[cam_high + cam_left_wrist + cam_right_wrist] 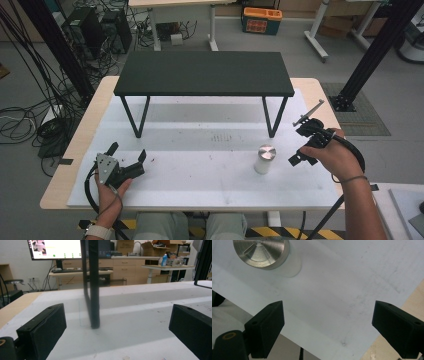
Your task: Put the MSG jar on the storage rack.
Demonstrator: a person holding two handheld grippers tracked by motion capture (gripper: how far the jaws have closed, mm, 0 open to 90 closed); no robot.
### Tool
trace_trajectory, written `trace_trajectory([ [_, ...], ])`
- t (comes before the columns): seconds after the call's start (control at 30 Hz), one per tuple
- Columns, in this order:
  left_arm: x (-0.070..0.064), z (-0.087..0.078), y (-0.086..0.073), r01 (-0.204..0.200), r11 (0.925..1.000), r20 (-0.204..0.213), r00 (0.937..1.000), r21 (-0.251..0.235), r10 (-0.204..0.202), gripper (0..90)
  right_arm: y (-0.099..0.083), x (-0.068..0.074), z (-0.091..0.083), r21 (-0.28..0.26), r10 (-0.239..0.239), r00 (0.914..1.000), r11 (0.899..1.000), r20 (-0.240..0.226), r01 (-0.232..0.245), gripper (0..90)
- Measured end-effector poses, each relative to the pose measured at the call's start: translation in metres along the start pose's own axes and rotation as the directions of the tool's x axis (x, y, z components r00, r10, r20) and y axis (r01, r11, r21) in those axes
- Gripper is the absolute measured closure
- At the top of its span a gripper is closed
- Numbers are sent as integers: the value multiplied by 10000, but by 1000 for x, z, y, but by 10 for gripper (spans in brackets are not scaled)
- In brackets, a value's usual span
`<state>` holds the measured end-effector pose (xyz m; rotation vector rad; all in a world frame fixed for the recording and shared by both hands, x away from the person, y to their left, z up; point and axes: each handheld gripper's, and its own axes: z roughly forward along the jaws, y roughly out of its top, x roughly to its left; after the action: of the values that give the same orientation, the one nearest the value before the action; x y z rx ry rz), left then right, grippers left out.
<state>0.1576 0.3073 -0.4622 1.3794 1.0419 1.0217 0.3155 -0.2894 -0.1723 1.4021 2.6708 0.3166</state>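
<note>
A: Left gripper (129, 153)? Near-left on the white mat (200, 185), jaws spread wide, nothing between them. Left gripper view: same wide gap, black shelf leg (94, 290) standing beyond, upper end cut off by the frame.

B: Right gripper (305, 144)? Near-right, raised above the mat edge, tilted down toward the person. Jaws wide apart, holding nothing. Far jaw hard to separate from the hand (332, 157) in the high view.

A: White cylinder with metal cap (264, 159)? Upright on the mat, right of centre, just left of the right gripper, not touching. Right gripper view: cap (261, 251) at top left, partly cut off.

B: Black shelf (204, 74)? Far side, spanning the mat; area beneath in shadow, contents unclear.
</note>
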Motion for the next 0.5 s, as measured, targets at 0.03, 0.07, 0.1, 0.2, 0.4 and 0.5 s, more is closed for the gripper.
trace_trajectory([
  [0.03, 0, 0, 0, 1, 10000, -1, 10000, -1, -1, 14, 0, 0, 0, 11, 12, 10000, 10000, 9, -12, 106],
  [0.07, 0, 0, 0, -1, 10000, 2, 10000, -1, 1, 14, 0, 0, 0, 23, 16, 10000, 10000, -14, -16, 105],
  [0.1, 0, 0, 0, -4, 10000, 3, 10000, -4, 4, 14, 1, 0, 0, 65, 16, 10000, 10000, -34, -15, 97],
  [0.2, 0, 0, 0, -1, 10000, 6, 10000, -6, 1, 14, 2, 1, 0, 167, -46, 10000, 9998, -4, 46, 71],
  [0.4, 0, 0, 0, 6, 10000, 10, 10000, -9, -6, 14, 3, 2, -3, 120, -47, 10000, 9999, 32, 47, 65],
  [0.5, 0, 0, 0, 7, 10000, 14, 10000, -8, -7, 14, 3, 4, -5, 46, -96, 9999, 9999, 29, 96, 65],
])
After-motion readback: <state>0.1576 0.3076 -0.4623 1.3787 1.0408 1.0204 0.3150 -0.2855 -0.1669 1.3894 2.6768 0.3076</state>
